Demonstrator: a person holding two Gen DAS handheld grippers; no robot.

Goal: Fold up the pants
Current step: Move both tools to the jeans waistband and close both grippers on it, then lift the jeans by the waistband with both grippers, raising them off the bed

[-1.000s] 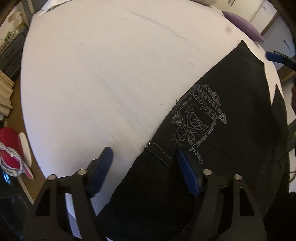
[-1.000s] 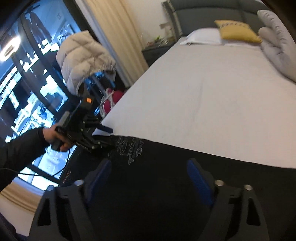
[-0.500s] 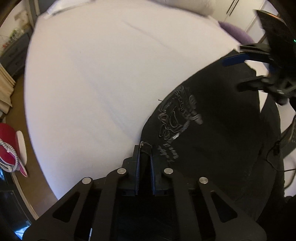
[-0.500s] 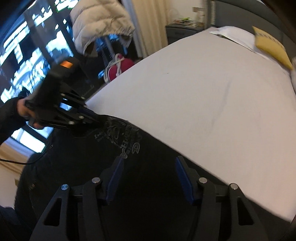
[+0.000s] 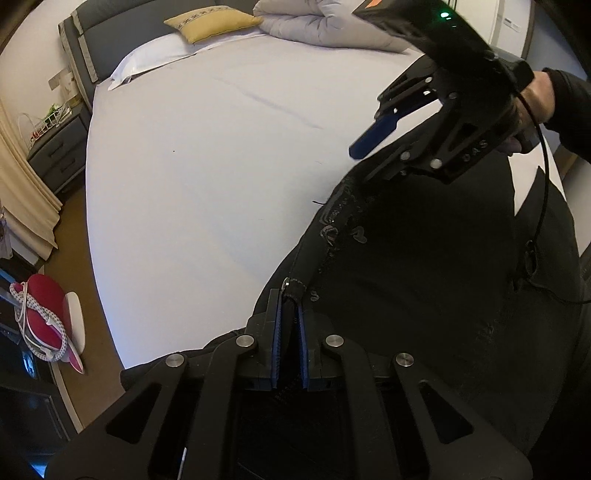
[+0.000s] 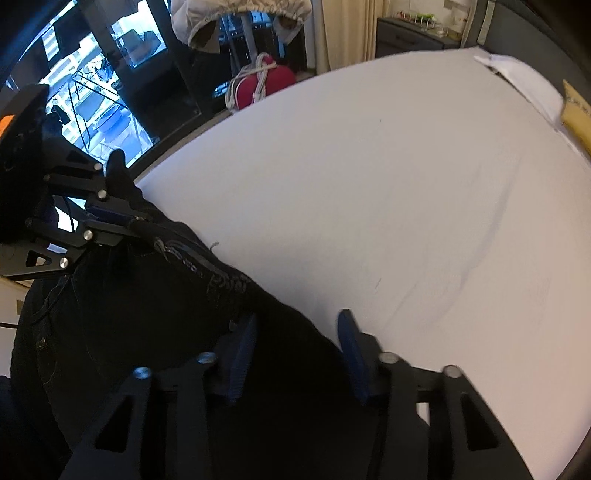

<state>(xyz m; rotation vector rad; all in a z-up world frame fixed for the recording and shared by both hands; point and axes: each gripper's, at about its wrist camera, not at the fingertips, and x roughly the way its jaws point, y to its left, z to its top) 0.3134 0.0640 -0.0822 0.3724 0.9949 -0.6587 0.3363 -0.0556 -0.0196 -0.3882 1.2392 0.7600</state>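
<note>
Black pants (image 5: 424, 295) with a silver print (image 5: 340, 229) lie along the near edge of the white bed. My left gripper (image 5: 290, 302) is shut on a waistband corner with a metal button, and that corner is lifted off the sheet. In the right wrist view the left gripper (image 6: 136, 223) holds that same corner at the far left. My right gripper (image 6: 295, 332) points down over the pants (image 6: 166, 314). Its jaws are closing astride their far edge, one blue pad over the cloth and one over the sheet, neither pressing. A hand (image 5: 535, 99) holds the right gripper (image 5: 369, 158).
The white bed sheet (image 5: 221, 166) stretches far beyond the pants. A yellow pillow (image 5: 210, 24) and a grey duvet (image 5: 325, 26) lie at the headboard. A nightstand (image 5: 55, 147) and red footwear (image 5: 40, 317) are beside the bed. A white jacket (image 6: 240, 14) hangs by a window.
My left gripper shut on the waistband corner and rose with it. The right gripper tilted down onto the pants' edge and its jaws narrowed.
</note>
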